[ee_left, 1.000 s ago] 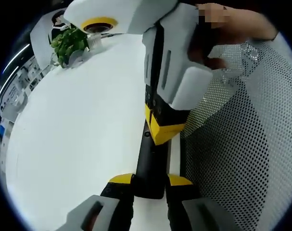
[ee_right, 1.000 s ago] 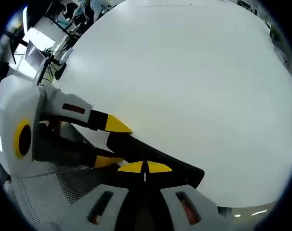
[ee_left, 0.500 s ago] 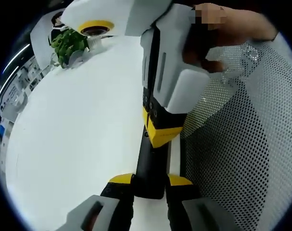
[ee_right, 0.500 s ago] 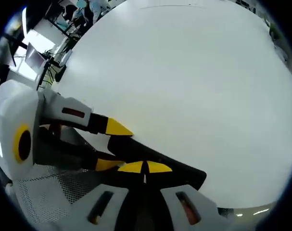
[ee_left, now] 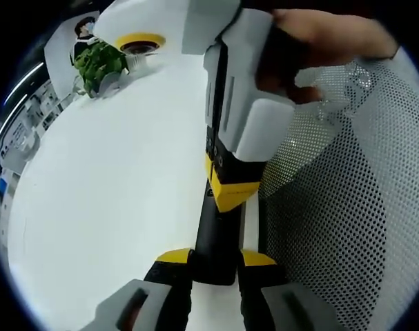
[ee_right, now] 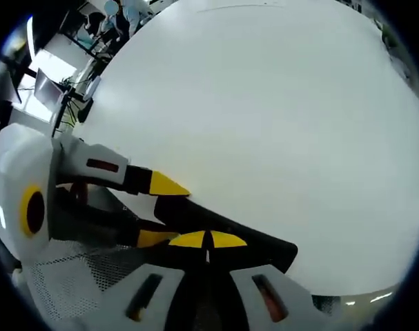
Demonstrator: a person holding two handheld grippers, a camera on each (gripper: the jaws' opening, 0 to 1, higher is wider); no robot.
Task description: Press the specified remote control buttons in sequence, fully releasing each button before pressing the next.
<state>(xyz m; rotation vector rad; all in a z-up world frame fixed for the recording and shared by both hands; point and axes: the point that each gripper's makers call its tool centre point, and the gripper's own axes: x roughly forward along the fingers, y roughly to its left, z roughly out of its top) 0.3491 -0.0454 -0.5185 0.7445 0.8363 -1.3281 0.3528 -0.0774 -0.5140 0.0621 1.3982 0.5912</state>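
Observation:
A long black remote (ee_left: pixel 212 231) lies at the edge of the white table (ee_left: pixel 112 179), and my left gripper (ee_left: pixel 216 258) is shut on its near end, a yellow tip on each side. My right gripper (ee_left: pixel 231 196) comes down from above with its yellow tips together, resting on the remote's top face. A hand (ee_left: pixel 319 34) holds that gripper's white body. In the right gripper view my right gripper (ee_right: pixel 208 240) is shut, its tips on the remote (ee_right: pixel 261 247). My left gripper (ee_right: pixel 161 210) clamps the remote from the left.
A perforated grey mesh surface (ee_left: pixel 333 207) borders the table on the right, and the mesh (ee_right: pixel 64 276) is also low on the left in the right gripper view. A green potted plant (ee_left: pixel 95 61) stands at the table's far end. Desks and monitors (ee_right: pixel 50 76) lie beyond the table.
The right gripper's body has shifted very slightly above the remote, with its tips still on it. My left gripper's hold on the remote is unchanged.

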